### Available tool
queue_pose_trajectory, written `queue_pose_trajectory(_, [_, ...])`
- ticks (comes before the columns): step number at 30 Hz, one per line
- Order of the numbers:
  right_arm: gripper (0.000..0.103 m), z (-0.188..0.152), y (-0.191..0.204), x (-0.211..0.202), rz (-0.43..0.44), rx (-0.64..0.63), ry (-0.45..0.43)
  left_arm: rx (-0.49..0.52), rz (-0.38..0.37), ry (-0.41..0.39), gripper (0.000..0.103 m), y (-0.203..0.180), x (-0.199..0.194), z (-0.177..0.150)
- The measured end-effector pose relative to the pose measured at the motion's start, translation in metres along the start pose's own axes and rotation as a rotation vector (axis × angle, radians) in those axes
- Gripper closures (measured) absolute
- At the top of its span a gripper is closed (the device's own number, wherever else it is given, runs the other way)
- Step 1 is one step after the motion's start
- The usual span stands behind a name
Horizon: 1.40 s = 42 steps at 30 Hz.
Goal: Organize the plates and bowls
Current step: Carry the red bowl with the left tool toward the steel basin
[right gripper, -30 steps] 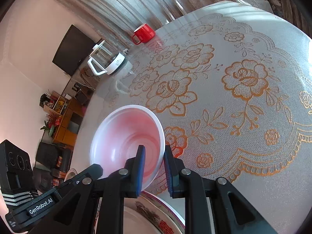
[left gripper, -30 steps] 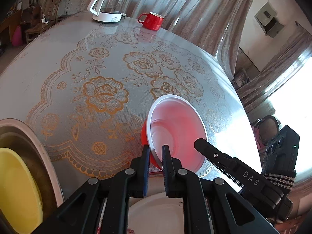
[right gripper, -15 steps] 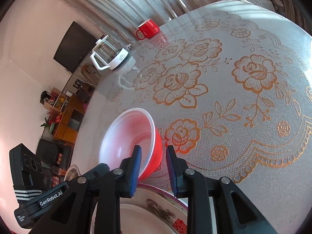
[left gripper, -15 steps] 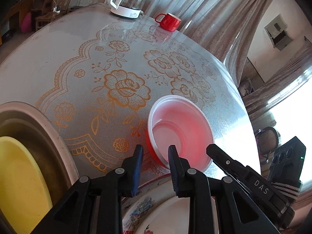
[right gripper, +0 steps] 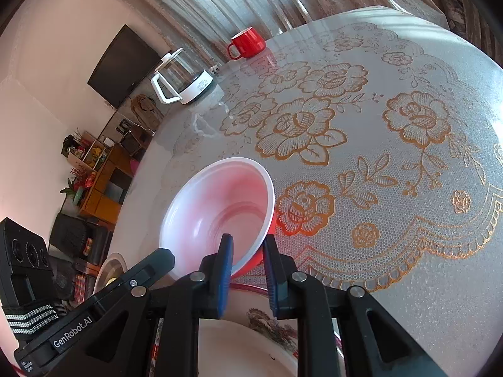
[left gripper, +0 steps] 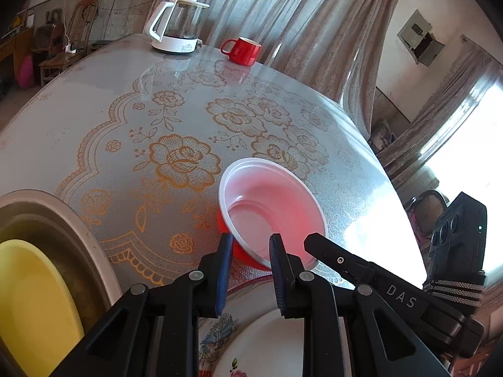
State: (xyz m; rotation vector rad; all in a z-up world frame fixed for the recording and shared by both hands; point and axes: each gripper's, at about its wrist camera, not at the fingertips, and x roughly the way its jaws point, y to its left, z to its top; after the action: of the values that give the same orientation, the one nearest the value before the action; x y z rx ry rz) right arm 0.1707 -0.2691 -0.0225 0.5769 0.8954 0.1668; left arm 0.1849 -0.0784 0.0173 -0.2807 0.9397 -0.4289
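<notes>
The red plastic bowl with a white inside point(left gripper: 270, 210) stood on our lace-patterned table point(left gripper: 94, 119). Our left gripper point(left gripper: 250, 246) had just opened, its near rim unpinched between the pads; our right gripper point(right gripper: 246, 248) straddled the rim unclenched.
</notes>
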Motion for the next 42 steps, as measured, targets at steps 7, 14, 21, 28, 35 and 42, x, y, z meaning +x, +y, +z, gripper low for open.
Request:
queue_pose_trajectory(7, [0.084, -0.001, -0.003, 0.000, -0.009, 0.006, -0.004, -0.010, 0.006, 0.039, 0.079, 0.007, 0.008, 0.000])
queue_pose_trajectory(14, [0.082, -0.002, -0.007, 0.000, 0.020, 0.031, 0.000, -0.001, -0.009, 0.036, 0.080, 0.004, 0.012, 0.003])
queue_pose_trajectory(21, [0.084, -0.005, -0.002, -0.004, 0.018, 0.013, -0.015, 0.063, -0.019, -0.016, 0.083, -0.010, -0.002, -0.001])
queue_pose_trajectory(28, [0.084, -0.008, 0.006, -0.013, 0.037, 0.001, -0.029, 0.047, -0.035, -0.032, 0.083, -0.008, -0.015, -0.006])
queue_pose_trajectory(35, [0.084, -0.013, 0.019, -0.024, 0.068, -0.028, -0.042, 0.044, -0.049, -0.066, 0.083, -0.007, -0.041, -0.011])
queue_pose_trajectory(42, [0.084, -0.019, 0.037, -0.036, 0.096, -0.068, -0.061, 0.054, -0.061, -0.090, 0.083, -0.005, -0.064, -0.019])
